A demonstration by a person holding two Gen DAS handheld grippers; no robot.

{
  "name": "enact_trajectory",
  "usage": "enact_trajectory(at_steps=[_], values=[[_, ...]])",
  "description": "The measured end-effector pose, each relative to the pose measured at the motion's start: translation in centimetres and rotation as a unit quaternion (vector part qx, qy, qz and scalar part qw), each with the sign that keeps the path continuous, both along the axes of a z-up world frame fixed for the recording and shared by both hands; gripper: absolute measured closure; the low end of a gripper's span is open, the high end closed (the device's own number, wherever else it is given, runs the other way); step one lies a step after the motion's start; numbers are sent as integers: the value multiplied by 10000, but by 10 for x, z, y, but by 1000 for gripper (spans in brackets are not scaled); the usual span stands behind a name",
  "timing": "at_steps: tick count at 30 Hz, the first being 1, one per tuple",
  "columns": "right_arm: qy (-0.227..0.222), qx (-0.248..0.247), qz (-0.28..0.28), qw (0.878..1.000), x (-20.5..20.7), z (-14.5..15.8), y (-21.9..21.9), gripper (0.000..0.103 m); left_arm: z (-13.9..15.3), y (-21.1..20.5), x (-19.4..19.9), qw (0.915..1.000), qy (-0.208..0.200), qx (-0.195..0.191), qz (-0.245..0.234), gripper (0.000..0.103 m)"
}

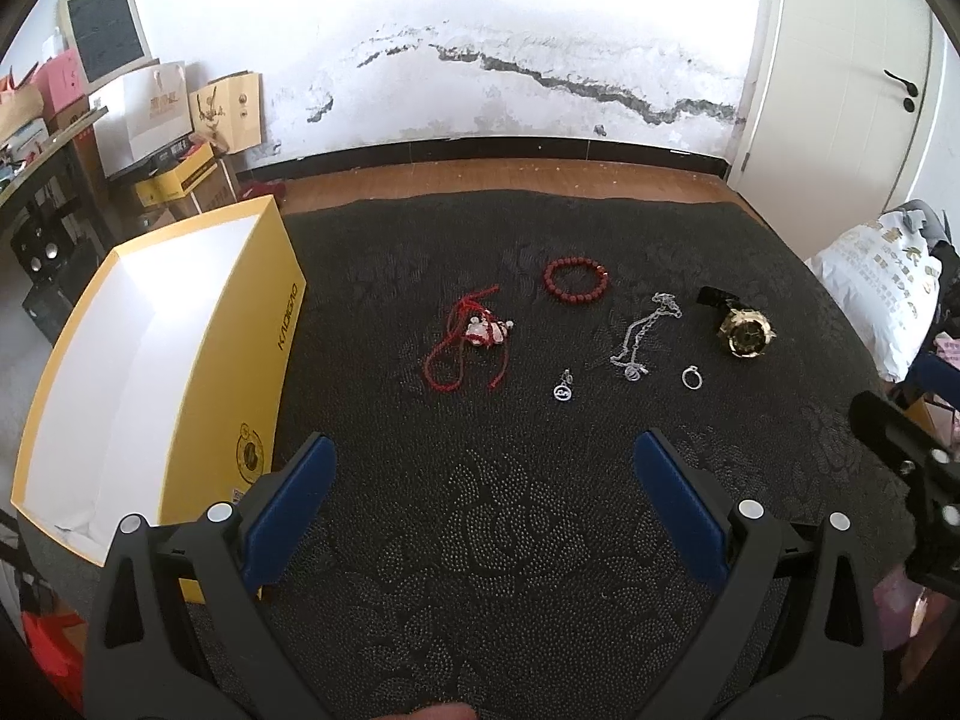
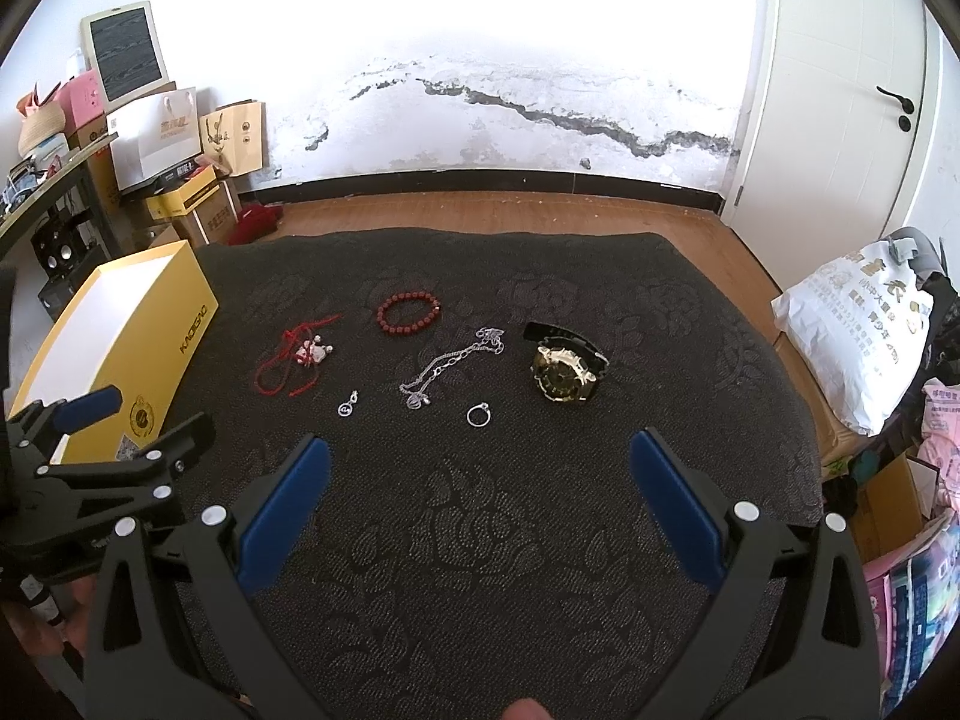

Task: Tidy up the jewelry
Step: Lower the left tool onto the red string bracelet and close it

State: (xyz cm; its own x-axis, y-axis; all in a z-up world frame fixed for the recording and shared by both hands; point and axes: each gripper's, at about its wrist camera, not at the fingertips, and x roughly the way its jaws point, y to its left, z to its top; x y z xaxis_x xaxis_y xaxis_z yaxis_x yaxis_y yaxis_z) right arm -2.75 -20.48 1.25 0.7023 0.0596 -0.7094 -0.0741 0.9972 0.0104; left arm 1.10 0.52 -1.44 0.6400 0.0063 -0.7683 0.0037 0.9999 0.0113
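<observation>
A wide dark patterned cloth (image 1: 510, 540) covers the work surface, with wooden floor, a cracked white wall and a white door (image 2: 840, 90) beyond it; at the cloth's left edge stands an open yellow box (image 1: 264, 348) with a white interior, nothing visible inside it; off the right edge lies a white printed bag (image 2: 852, 336).

The left gripper (image 1: 485, 498) hangs above the near part of the cloth, its blue pads (image 1: 288, 510) spread wide apart and gripping nothing; the right gripper (image 2: 480, 498) hangs beside it, likewise spread wide and holding nothing; both are well short of the jewellery.

The jewellery lies loose on the middle of the cloth, every piece apart from the box; farthest right is a gold-faced watch (image 2: 561, 375) with a black strap; left of it a silver chain necklace (image 2: 447, 369) lies in a loose diagonal, its pendant at the near end; farther back sits a red bead bracelet (image 2: 409, 311), a closed ring of beads; nearest the box is a tangle of red cord (image 2: 288, 366) with a pale pink and white charm (image 2: 313, 353) at its middle; in the near row, closest to the grippers, a small silver pendant (image 2: 347, 407) lies near the cord, and a silver ring (image 2: 478, 415) lies between the necklace's pendant and the watch.
</observation>
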Motion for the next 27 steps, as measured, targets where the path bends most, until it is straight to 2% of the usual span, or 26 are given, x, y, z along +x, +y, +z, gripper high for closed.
enact_trajectory(at_steps=[8,12,20,27], values=[[-4,-32,-78,10000,11,-3,-7,6,-13,-5,34,9998,136,113,80,6],[31,-39,-89,9999,29,-13,-12,6,-18,-1,53,9996,236,-38,131,6],[134,-268,-158,9994,72,-32,-7,6,-45,-5,88,9991,379,55,172,6],[286,-354,-238,9987,92,-44,-6,6,-64,-11,125,9990,444,51,95,6]])
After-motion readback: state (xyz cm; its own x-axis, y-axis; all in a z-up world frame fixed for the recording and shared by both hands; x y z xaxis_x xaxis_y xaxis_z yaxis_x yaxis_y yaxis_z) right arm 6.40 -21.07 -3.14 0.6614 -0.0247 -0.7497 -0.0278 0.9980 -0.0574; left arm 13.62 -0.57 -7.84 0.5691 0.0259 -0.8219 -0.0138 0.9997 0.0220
